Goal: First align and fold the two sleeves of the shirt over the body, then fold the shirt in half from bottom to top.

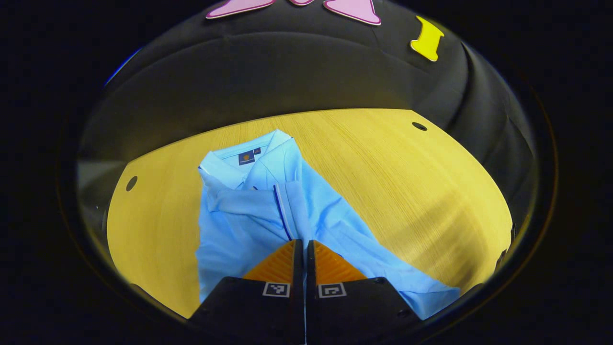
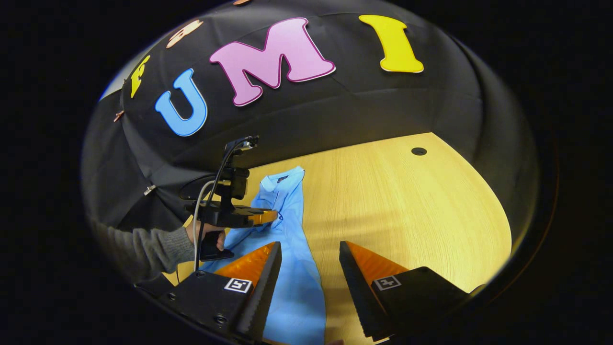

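A light blue polo shirt [image 1: 249, 211] lies on the yellow wooden table [image 1: 407, 182], collar [image 1: 239, 165] at the far end. One sleeve with a dark trimmed cuff [image 1: 280, 211] is drawn across the body, and its edge runs into my left gripper [image 1: 304, 245], which is shut on it. In the right gripper view the same shirt [image 2: 292, 273] stretches away from me, and the left gripper [image 2: 270, 217] hovers low over its chest, held by a hand [image 2: 206, 235]. My right gripper [image 2: 310, 249] stands open above the shirt's lower right edge, holding nothing.
The table [image 2: 407, 206] extends bare to the right of the shirt, with small round holes [image 1: 419, 126] [image 2: 419, 151] near its far corners. A grey-sleeved arm [image 2: 148, 251] and a cable [image 2: 203, 211] come in from the left.
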`<state>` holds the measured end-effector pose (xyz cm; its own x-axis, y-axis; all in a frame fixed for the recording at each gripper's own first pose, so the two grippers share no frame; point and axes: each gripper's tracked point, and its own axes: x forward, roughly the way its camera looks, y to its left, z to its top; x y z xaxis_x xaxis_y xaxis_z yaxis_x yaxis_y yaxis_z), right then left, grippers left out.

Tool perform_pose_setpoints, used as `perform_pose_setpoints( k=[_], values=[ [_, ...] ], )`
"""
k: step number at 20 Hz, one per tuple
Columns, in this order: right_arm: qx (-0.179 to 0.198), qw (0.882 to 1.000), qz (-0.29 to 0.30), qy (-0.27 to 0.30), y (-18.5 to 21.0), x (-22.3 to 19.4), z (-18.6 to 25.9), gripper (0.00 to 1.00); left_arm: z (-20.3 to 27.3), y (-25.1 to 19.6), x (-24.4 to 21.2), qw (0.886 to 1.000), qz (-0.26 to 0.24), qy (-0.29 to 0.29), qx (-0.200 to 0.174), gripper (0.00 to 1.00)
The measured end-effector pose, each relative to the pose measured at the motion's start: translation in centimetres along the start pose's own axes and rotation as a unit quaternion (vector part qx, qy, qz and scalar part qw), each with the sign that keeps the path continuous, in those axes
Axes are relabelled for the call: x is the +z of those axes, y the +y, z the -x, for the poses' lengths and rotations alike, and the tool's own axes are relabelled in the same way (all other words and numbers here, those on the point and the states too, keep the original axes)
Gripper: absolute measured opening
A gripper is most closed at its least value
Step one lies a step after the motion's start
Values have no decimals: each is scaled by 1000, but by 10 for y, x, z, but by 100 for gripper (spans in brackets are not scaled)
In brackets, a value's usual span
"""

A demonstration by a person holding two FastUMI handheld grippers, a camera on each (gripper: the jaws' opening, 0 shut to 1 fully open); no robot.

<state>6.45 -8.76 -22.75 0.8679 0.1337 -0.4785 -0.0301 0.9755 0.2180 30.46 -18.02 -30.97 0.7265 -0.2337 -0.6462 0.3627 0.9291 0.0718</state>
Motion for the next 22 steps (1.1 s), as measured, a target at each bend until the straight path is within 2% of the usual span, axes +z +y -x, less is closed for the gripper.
perform_pose_setpoints(
  k=[4, 7, 10, 11, 13, 17, 19, 22],
  values=[
    [-9, 1000, 2, -3, -6, 0, 4, 77, 2, 1, -2, 1000, 6, 3, -7, 23],
    [-16, 1000, 1, -8, -8, 1, 7, 77, 5, 8, -4, 1000, 0, 3, 8, 52],
    [-22, 1000, 0, -13, -8, 1, 10, 77, 9, 15, -2, 1000, 0, -9, 22, 63],
    [-24, 1000, -1, -14, -7, 1, 12, 77, 12, 17, 0, 1000, 2, -16, 27, 73],
    [-25, 1000, 0, -13, -5, -1, 13, 77, 23, 25, 6, 998, 5, -39, 39, 81],
    [-12, 1000, 9, -19, 13, -4, 30, 77, 71, 34, 14, 994, -2, -93, 51, 82],
    [0, 1000, 22, -21, 23, -8, 40, 77, 109, 37, 12, 992, -5, -121, 46, 82],
    [-10, 999, 46, -12, 25, -27, 55, 78, 173, 48, -13, 988, -4, -146, 46, 82]
  ],
)
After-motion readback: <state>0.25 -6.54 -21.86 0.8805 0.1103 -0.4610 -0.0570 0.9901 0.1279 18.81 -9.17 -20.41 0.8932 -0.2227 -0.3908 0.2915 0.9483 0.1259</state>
